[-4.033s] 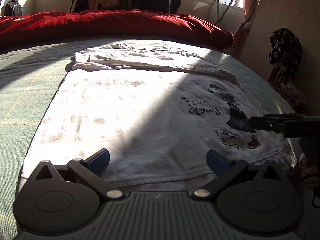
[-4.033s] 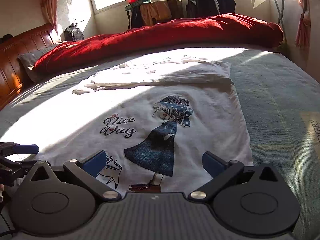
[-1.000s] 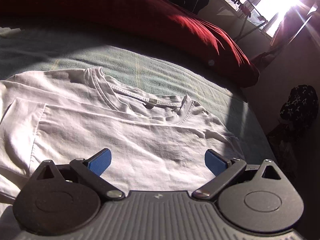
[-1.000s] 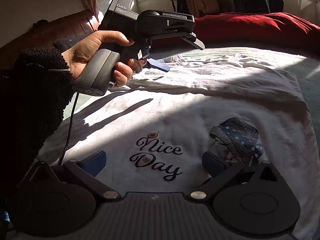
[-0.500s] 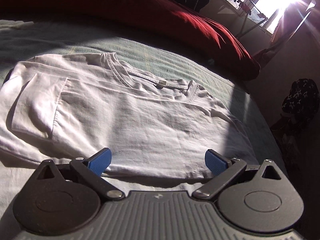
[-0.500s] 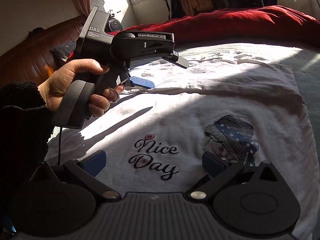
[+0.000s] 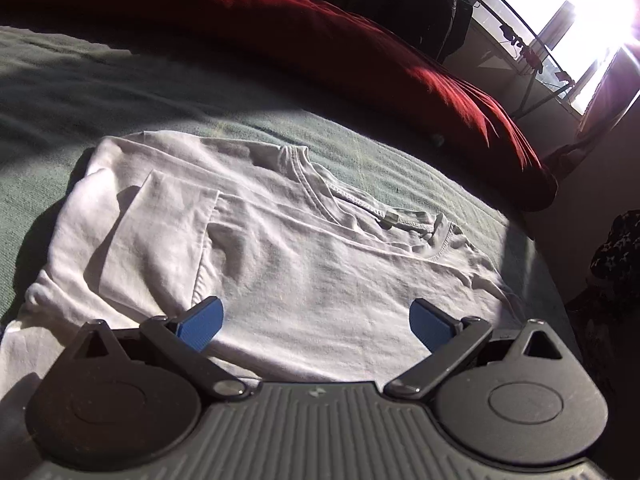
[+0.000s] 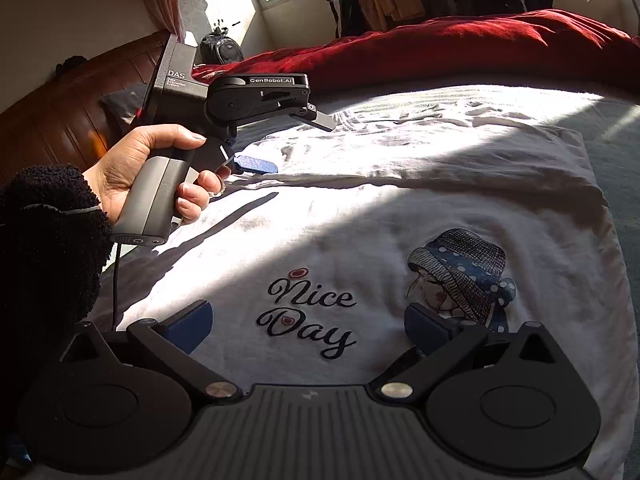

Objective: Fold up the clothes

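The folded-in top of the white T-shirt [image 7: 304, 264] lies just ahead of the left gripper [image 7: 316, 320], stretched sideways; both the left and right gripper [image 8: 306, 324] gape wide, empty.

The left gripper [image 7: 316, 322] hovers low over a white T-shirt [image 7: 280, 248], jaws spread wide with nothing between the blue pads [image 7: 200, 322]. The shirt lies flat on the green bed [image 7: 120, 96], one sleeve [image 7: 156, 236] folded in over the body (collar [image 7: 360, 204] toward the far edge). A red duvet [image 7: 320, 40] is heaped along that far edge.
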Demonstrator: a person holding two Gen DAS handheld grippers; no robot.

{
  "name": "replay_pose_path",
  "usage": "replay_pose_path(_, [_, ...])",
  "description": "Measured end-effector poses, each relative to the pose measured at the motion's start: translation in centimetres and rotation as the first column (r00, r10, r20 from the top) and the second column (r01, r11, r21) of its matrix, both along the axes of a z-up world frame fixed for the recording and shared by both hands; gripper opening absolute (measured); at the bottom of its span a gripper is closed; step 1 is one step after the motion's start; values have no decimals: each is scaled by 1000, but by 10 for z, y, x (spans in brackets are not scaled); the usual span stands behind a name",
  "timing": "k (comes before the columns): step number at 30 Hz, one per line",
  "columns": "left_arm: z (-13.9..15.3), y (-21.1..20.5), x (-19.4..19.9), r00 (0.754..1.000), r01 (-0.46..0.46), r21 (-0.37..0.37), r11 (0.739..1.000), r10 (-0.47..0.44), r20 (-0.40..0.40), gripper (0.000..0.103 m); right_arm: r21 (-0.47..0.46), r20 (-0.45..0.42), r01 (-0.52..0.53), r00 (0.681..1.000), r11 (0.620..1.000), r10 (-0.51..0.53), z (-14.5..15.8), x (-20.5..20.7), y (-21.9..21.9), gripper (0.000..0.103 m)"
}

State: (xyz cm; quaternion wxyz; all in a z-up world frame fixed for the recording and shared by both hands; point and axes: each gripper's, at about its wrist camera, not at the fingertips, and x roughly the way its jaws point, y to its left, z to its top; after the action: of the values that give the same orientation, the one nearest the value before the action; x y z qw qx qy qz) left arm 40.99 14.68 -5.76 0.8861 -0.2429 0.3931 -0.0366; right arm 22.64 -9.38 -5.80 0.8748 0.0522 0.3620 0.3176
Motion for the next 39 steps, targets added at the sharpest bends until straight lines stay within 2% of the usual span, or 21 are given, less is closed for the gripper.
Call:
replay_pose_path(4, [16,-19,11,998,53,-59,997,-52,17,99,-2,2,2,1000,1000,-2,0,-1,0,103])
replay_pose_path(6, [22,-39,18,992,122,-85,989,-119,34,99,-7,4,2,1000,1000,-2,-1,-1,0,103])
replay_pose_path(8, [26,-65,26,977,210,-106,972,-206,49,99,-10,4,4,1000,1000,-4,-2,0,1,103])
replay_pose_path(10, [23,-94,34,951,308,-118,944,-304,51,99,-11,6,3,1000,1000,-3,-2,-1,1,103])
replay_pose_path(13, [14,-126,46,924,382,-94,919,-379,46,99,-17,11,0,1000,1000,0,-2,-3,0,103])
replay_pose_path(16, [-1,-139,60,921,390,-70,918,-389,21,99,-19,13,1,1000,1000,0,-2,-4,-3,103])
replay_pose_path(19, [-14,-141,76,935,356,-50,933,-355,23,99,-18,12,0,1000,1000,0,-1,-5,-6,103])
replay_pose_path(23, [-9,-139,93,958,287,-49,957,-286,32,99,-15,8,2,1000,1000,-2,-1,-5,-10,103])
replay_pose_path(26, [-1,-145,92,950,314,-95,945,-312,35,99,-13,5,3,1000,1000,-3,0,-5,-12,103])
replay_pose_path(28, [2,-157,86,925,380,-114,918,-376,53,99,-12,5,4,1000,1000,-4,0,-6,-14,103])
replay_pose_path(30, [0,-172,82,905,426,-94,900,-423,51,99,-11,3,7,1000,1000,-7,0,-6,-16,103])
replay_pose_path(33, [-10,-184,87,910,415,-38,909,-415,17,99,-12,2,9,1000,1000,-9,-1,-5,-17,103])
replay_pose_path(36, [-10,-182,85,927,376,-64,924,-376,14,99,-16,1,12,1000,1000,-12,-1,-5,-17,103])
replay_pose_path(37, [-7,-182,82,923,384,-84,920,-384,16,99,-15,0,13,1000,1000,-13,0,-5,-17,103])
replay_pose_path(39, [3,-185,69,901,433,-122,893,-431,48,99,-10,-2,14,1000,1000,-14,1,-5,-18,103])
